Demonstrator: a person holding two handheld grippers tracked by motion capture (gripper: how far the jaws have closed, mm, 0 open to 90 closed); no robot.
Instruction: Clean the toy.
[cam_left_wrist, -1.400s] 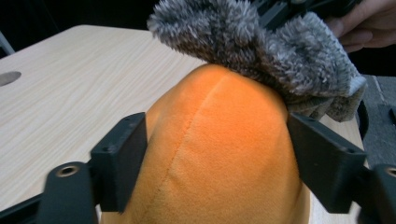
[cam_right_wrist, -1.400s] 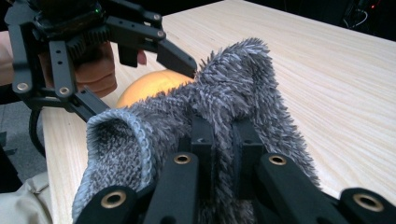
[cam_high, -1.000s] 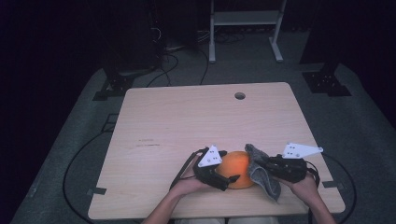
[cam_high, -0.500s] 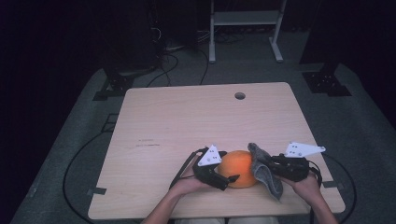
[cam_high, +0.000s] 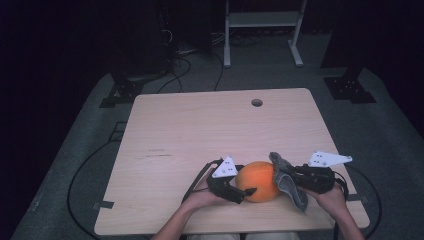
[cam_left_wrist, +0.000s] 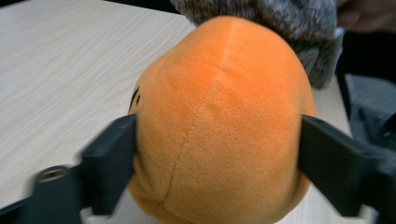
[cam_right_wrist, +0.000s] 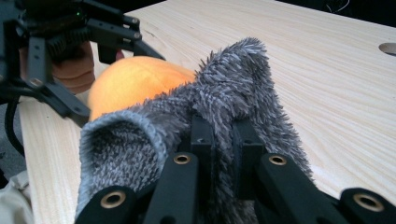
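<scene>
The orange plush ball (cam_high: 257, 181) rests on the bench (cam_high: 200, 135), near its front edge, between the two sets of tongs. In the left gripper view the ball (cam_left_wrist: 219, 121) sits between the two black jaws of the left tongs (cam_left_wrist: 217, 154); each jaw lies against one side of it, at about its widest part. The jaws have just been closing, with the ball between them, and they now contact the plush surface on both sides. A seam runs down the face of the ball that is turned to these tongs, and a small dark mark shows on its upper left side.

The grey cloth (cam_high: 287, 180) lies against the side of the ball away from the left tongs. In the right gripper view the right tongs (cam_right_wrist: 219, 154) are fully closed on a fold of this cloth (cam_right_wrist: 219, 102), which stands up above the jaws and hangs to either side of them. The ball (cam_right_wrist: 135, 84) lies just beyond the cloth, with the left tongs (cam_right_wrist: 93, 56) behind it.

In the high view the left tongs (cam_high: 245, 192) reach the ball from the left, and the right tongs (cam_high: 295, 175) hold the cloth to its right. A hand (cam_high: 200, 197) carries the left tongs and a second hand (cam_high: 332, 197) the right; both enter from the front edge of the bench. A round hole (cam_high: 257, 102) is set in the bench, well beyond both tongs.
</scene>
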